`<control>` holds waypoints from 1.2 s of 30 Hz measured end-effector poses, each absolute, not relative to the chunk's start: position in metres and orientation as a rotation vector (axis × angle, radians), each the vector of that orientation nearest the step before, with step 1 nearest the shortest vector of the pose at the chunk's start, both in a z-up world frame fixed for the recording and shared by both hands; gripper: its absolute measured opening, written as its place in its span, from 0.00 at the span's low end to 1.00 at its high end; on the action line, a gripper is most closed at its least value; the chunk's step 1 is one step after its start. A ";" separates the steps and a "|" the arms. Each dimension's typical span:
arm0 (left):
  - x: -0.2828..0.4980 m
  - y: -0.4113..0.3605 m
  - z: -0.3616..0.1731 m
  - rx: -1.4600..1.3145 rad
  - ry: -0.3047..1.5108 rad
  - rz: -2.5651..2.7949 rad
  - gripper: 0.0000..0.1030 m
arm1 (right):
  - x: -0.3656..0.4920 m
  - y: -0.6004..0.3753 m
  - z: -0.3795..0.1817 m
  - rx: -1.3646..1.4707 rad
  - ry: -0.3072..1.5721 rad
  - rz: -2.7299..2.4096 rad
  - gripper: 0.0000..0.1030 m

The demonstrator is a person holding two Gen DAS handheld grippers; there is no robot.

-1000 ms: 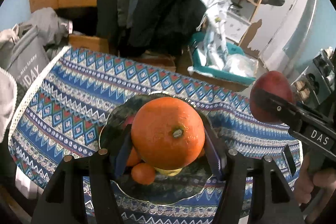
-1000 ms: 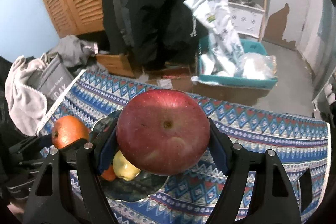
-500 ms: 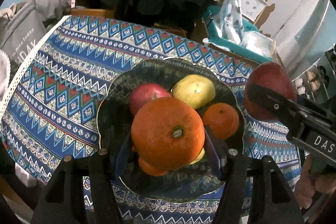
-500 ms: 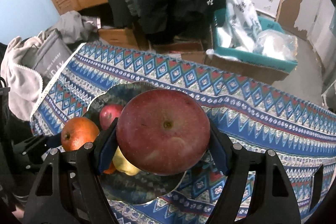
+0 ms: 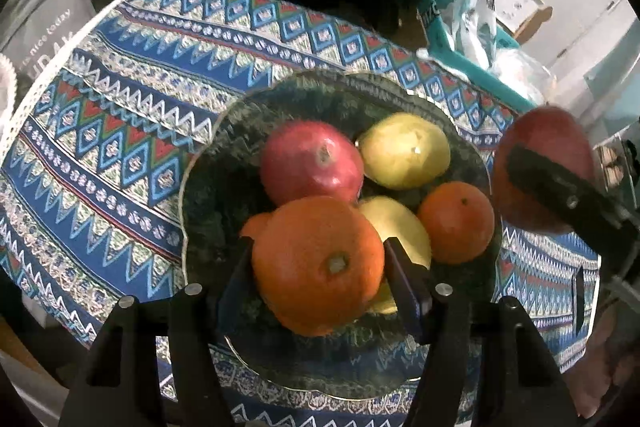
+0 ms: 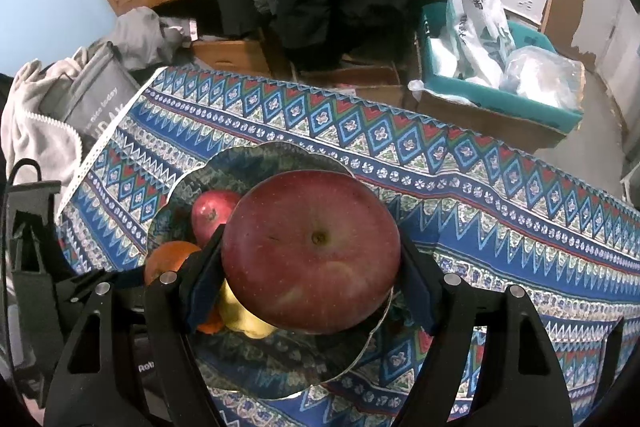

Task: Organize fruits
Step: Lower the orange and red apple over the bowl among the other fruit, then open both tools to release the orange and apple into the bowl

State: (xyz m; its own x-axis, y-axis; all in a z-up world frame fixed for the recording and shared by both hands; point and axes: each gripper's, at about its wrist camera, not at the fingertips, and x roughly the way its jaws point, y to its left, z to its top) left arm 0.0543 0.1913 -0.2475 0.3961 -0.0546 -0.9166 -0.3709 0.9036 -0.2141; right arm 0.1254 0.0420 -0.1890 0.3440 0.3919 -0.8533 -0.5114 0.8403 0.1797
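the left gripper [image 5: 318,263] is clamped on an orange [image 5: 318,265], held over the near side of the dark plate [image 5: 208,163], just short of the fruit piled ahead of it. the right gripper [image 6: 310,253] grips a red apple [image 6: 311,251] over the plate's right edge. the left looks nearer a free spot.

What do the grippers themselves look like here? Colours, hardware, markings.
Both look alike: the left gripper and right gripper have matte black angular finger frames with silver round screw heads and dark blue pads inside the fingers. White lettering, partly hidden, shows on the left gripper's body in the right wrist view. A black cable loops at that view's left edge.
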 end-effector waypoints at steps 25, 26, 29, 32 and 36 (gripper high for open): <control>0.028 0.213 -0.201 -0.311 1.041 0.329 0.75 | 0.128 0.071 -0.217 -0.161 1.145 0.666 0.76; 0.028 0.214 -0.198 -0.314 1.034 0.332 0.75 | 0.126 0.074 -0.213 -0.170 1.133 0.675 0.76; 0.026 0.215 -0.192 -0.322 1.018 0.335 0.75 | 0.124 0.077 -0.206 -0.214 1.105 0.656 0.76; 0.024 0.215 -0.184 -0.323 0.998 0.334 0.75 | 0.126 0.071 -0.201 -0.190 1.102 0.653 0.76; 0.022 0.211 -0.174 -0.328 0.973 0.326 0.75 | 0.125 0.061 -0.190 -0.167 1.080 0.636 0.76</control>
